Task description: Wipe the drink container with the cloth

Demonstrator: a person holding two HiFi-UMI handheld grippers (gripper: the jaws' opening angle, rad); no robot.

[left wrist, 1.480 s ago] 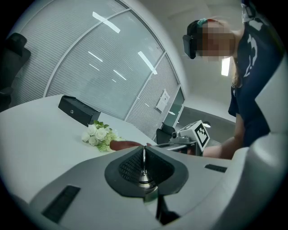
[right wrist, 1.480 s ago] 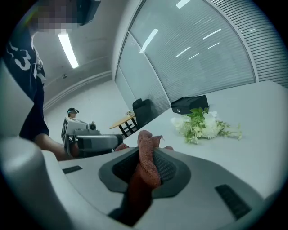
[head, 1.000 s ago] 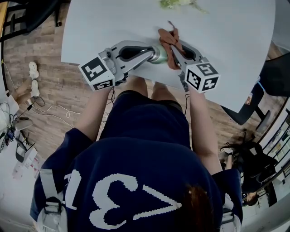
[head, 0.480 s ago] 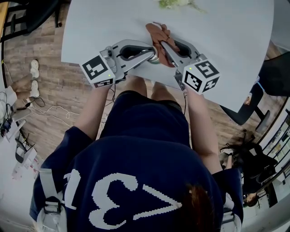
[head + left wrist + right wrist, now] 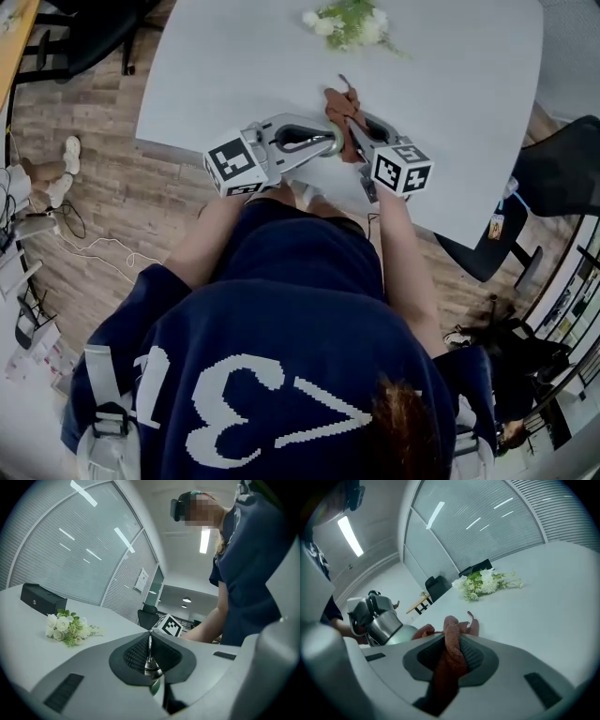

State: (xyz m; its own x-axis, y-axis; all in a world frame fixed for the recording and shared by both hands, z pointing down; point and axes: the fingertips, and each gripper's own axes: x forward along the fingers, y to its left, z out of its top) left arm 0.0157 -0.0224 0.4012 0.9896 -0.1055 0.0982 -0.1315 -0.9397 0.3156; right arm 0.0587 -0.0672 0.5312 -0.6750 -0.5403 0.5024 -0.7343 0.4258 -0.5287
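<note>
The drink container (image 5: pixel 327 145) is a pale green bottle with a silver top, lying level just above the table's near edge. My left gripper (image 5: pixel 334 144) is shut on a thin metal part of the container (image 5: pixel 150 663) at its end. A reddish-brown cloth (image 5: pixel 343 108) drapes against the container's right side. My right gripper (image 5: pixel 355 134) is shut on the cloth (image 5: pixel 451 654), which bunches out past the jaws. In the right gripper view the container (image 5: pixel 380 622) sits just left of the cloth, touching it.
A white table (image 5: pixel 450 84) carries a bunch of white flowers (image 5: pixel 351 22) at the far side and a black box (image 5: pixel 42 599). A dark office chair (image 5: pixel 561 167) stands to the right. Cables and shoes lie on the wood floor (image 5: pixel 66 159) at left.
The cloth in my right gripper slid left along the container, then back to the right. The head view has shifted, so the flowers now show fully.
</note>
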